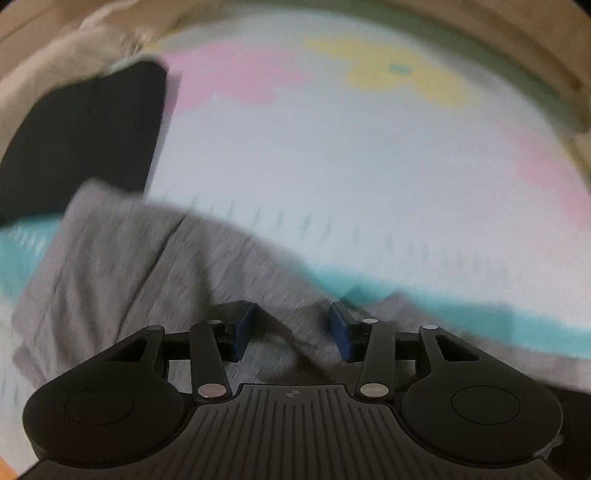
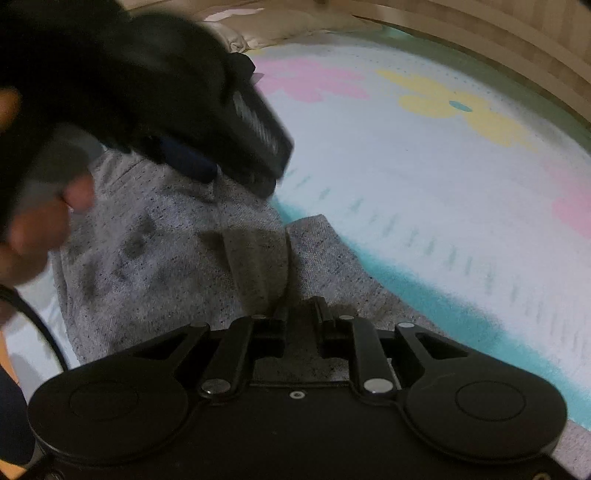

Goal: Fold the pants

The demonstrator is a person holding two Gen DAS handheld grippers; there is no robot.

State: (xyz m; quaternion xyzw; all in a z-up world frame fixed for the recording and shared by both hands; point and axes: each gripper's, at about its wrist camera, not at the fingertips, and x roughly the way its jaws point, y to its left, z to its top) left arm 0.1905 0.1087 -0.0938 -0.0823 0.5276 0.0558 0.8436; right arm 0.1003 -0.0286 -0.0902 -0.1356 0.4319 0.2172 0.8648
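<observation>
Folding grey pants (image 2: 166, 251) on floral mat (image 2: 424, 177): mid-fold, I judge. Left tongs (image 1: 291, 328) released, straddling cloth ridge. Right tongs (image 2: 303, 325) clenched on fabric. Next: close left, carry fold over evenly.

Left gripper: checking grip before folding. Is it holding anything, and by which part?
Nothing held: left gripper stands open over the grey pants, pads not pressing them.

A home, most likely a bedroom or living room. A soft white play mat (image 2: 424, 177) with pink and yellow flower shapes and a teal border lies on wood-plank flooring (image 2: 498, 48). A beige cushion or bedding (image 2: 280, 29) sits at its far edge, and grey clothing (image 2: 166, 258) lies spread at its near edge.
</observation>
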